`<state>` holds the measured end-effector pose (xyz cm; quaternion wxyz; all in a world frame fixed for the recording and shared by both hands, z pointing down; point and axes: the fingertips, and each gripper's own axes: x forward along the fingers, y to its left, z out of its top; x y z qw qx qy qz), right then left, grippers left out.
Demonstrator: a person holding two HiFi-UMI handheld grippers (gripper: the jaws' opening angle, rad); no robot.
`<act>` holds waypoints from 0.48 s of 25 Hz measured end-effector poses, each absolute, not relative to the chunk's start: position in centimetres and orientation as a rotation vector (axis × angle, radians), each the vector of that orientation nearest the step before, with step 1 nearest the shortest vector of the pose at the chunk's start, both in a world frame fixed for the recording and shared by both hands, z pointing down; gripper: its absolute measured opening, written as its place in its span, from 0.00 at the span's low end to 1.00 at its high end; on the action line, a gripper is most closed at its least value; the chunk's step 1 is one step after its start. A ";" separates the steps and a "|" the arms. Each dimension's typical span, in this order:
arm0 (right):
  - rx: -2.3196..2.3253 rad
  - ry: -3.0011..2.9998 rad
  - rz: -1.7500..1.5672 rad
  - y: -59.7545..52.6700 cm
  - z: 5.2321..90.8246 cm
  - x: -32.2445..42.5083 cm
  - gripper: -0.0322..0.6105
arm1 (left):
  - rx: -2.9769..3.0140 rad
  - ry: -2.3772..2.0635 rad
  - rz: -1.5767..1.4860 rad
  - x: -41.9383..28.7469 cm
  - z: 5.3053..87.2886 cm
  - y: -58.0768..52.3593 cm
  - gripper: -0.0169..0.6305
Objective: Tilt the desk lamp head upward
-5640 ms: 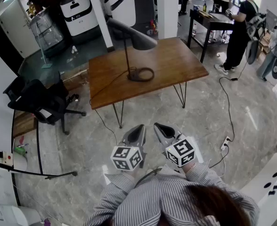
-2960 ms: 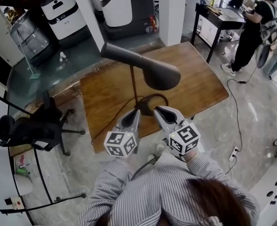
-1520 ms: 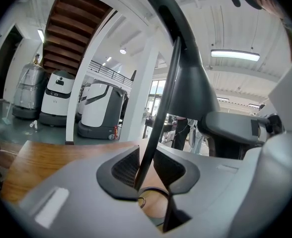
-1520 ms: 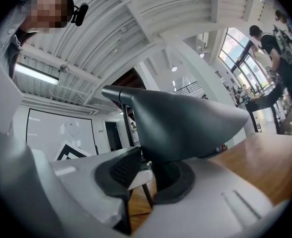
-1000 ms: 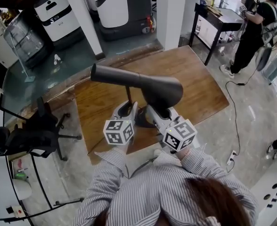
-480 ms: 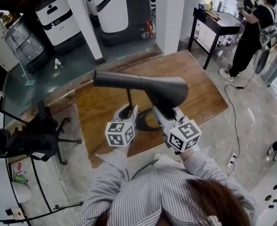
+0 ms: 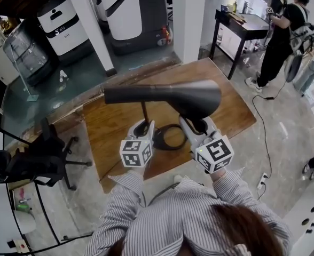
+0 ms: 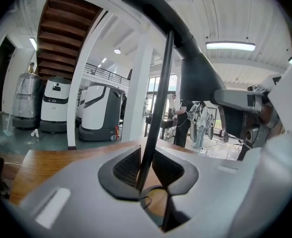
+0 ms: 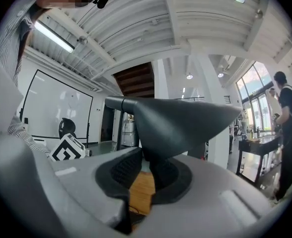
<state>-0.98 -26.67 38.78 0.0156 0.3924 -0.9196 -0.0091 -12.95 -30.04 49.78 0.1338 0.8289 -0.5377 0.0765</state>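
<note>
The wooden tabletop (image 7: pixel 111 135) is carrying the desk lamp, and its dark cone-shaped lamp head (image 7: pixel 191 96) is lying roughly level above the middle of the wood, with its wide mouth toward the right of the head view. Below it, the thin stem (image 8: pixel 158 108) is running down to the ring base (image 7: pixel 167 148), which is resting flat on the wood between the 2 grippers.

The left gripper (image 8: pixel 147 165) is reaching in low. Its jaws have just been closing with the stem between them, and the pads now seem to be pressing it on both sides. The right gripper (image 9: pixel 143 175) is coming from below, with its jaws clamped on the lower edge of the lamp head.

The tilt itself looks to be under way, 1 gripper bracing the stem while the other is working the head. The next move is probably calling for the right gripper to be raising the mouth end further, with the left holding firm so the base is not lifting or sliding.

The head view is showing the base and both grippers' placement, but the head is hiding both grips. Only the gripper views are showing the stem and the head's edge between the pads.
</note>
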 end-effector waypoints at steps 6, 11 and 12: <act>1.231 -2.833 -0.074 -26.8 37.5 -0.2 0.13 | 2.415 -1.572 0.247 -13.0 49.9 -30.0 0.13; 1.241 -2.813 -0.173 -26.9 35.9 0.5 0.13 | 2.412 -1.578 0.247 -13.1 49.9 -30.1 0.13; 1.242 -2.808 -0.192 -26.9 35.5 0.6 0.13 | 2.411 -1.580 0.246 -13.1 49.9 -30.1 0.13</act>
